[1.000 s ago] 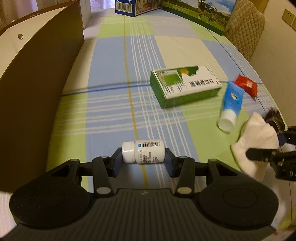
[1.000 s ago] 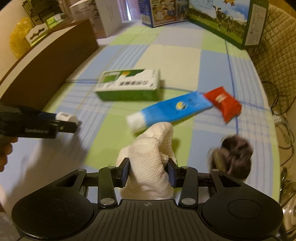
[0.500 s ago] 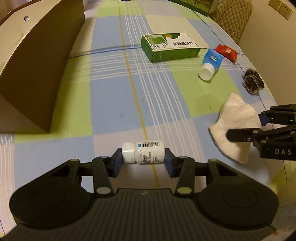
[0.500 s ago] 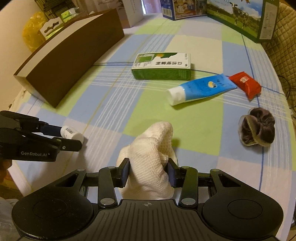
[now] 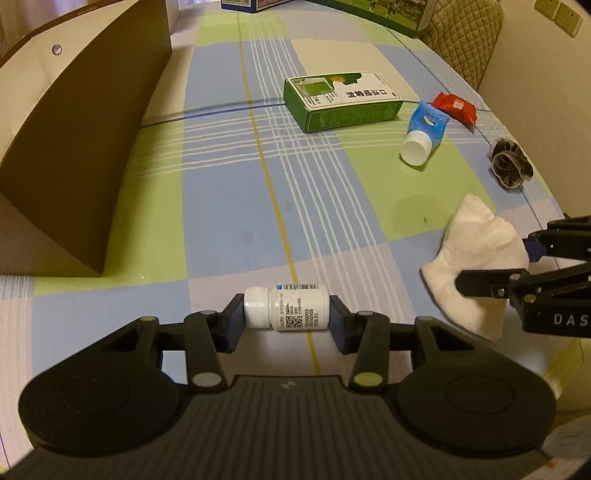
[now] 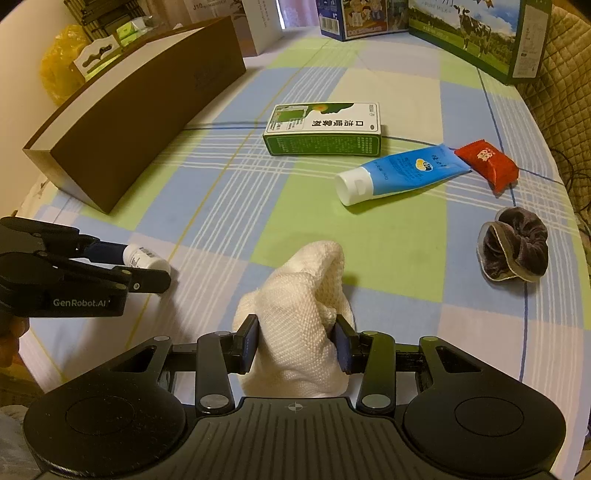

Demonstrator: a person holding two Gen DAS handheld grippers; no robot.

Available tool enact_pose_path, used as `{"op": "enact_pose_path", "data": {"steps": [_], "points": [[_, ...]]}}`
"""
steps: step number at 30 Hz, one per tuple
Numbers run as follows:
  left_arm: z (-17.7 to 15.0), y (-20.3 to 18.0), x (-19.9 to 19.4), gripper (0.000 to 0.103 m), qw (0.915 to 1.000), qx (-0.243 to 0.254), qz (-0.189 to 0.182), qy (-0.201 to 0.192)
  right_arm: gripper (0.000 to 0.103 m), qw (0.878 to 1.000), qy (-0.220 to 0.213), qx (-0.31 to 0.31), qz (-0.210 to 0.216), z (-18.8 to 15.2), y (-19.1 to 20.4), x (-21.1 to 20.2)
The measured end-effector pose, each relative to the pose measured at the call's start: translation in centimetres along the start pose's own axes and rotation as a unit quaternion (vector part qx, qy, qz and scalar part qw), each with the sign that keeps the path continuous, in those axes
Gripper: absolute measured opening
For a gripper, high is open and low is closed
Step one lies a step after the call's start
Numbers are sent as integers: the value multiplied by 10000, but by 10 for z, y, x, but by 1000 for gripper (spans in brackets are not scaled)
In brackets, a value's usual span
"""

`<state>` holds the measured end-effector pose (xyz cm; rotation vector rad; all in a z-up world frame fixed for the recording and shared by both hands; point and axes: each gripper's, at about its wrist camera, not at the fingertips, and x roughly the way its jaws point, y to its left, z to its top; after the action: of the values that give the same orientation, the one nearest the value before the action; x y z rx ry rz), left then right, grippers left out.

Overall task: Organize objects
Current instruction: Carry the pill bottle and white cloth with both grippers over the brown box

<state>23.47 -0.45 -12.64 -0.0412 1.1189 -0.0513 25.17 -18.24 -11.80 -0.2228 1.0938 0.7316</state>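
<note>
My left gripper (image 5: 286, 317) is shut on a small white pill bottle (image 5: 286, 312) lying sideways between its pads, held above the near part of the checked tablecloth. My right gripper (image 6: 297, 343) is shut on a bunched white knitted cloth (image 6: 299, 314). In the right wrist view the left gripper (image 6: 147, 269) shows at the left with the pill bottle (image 6: 144, 258). In the left wrist view the right gripper (image 5: 498, 266) holds the cloth (image 5: 476, 258) at the right. On the table lie a green box (image 6: 325, 129), a blue tube (image 6: 402, 173), a red packet (image 6: 485, 164) and a dark scrunchie (image 6: 515, 249).
A long brown cardboard box (image 6: 136, 110) stands open along the left of the table (image 6: 236, 206). Milk cartons (image 6: 476, 33) and other boxes stand at the far edge. A quilted chair back (image 5: 461, 33) is at the far right, by a wall with sockets.
Both grippers have drawn back toward the near edge, so the box, tube and packet look farther off. Each still holds its object. In the last half second nothing moved.
</note>
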Motion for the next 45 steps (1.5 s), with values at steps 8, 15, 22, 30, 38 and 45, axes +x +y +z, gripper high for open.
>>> {"op": "enact_pose_path", "data": {"steps": [8, 15, 22, 30, 38, 45], "points": [[-2, 2, -2, 41, 10000, 26, -16, 67, 39, 10000, 5, 12, -70, 0, 3, 1], [-6, 8, -8, 41, 10000, -5, -50, 48, 39, 10000, 49, -19, -80, -1, 7, 1], [-9, 16, -22, 41, 9999, -57, -99, -69, 37, 9999, 59, -85, 135, 5, 20, -5], [-9, 29, -51, 41, 9992, -156, -182, -332, 37, 9987, -184, -231, 423, 25, 44, -24], [-6, 50, -96, 41, 9970, -302, -144, -693, 37, 9945, -424, -427, 852, 48, 79, -38], [1, 83, -132, 41, 9931, -543, -19, -1039, 37, 9862, -719, -702, 1316, 81, 122, -42]]}}
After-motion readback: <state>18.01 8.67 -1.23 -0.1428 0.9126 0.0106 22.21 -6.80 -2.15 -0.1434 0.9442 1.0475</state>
